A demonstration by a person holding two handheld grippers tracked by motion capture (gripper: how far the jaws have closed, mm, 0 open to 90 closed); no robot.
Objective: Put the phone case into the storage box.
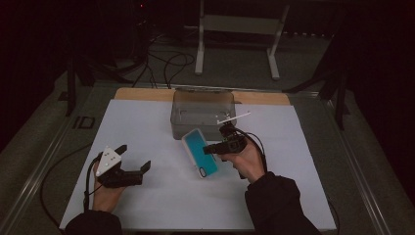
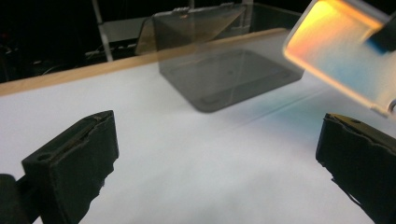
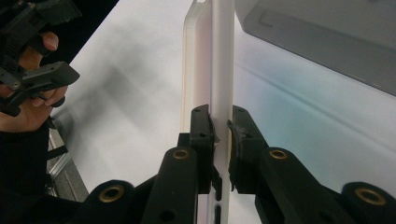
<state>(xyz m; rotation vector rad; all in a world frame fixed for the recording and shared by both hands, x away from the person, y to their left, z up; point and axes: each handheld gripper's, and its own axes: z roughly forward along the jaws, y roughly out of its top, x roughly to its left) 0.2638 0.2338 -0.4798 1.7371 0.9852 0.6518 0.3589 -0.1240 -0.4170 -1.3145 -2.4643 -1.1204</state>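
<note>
A phone case (image 1: 200,152), teal inside with a white rim, hangs tilted above the white sheet near the table's middle. My right gripper (image 1: 209,148) is shut on its right edge; in the right gripper view the case (image 3: 215,56) stands edge-on between the two black jaws (image 3: 220,128). My left gripper (image 1: 134,157) rests low at the left, open, with nothing between its jaws. From the left gripper view the case (image 2: 341,51) appears at the upper right, beyond the open jaws (image 2: 217,154).
A clear grey plastic box (image 1: 203,112) stands at the back middle of the white sheet (image 1: 147,127), just behind the case. A thin white stick (image 1: 234,117) pokes out by the box's right side. Cables and a white stand (image 1: 240,29) lie on the floor beyond the table.
</note>
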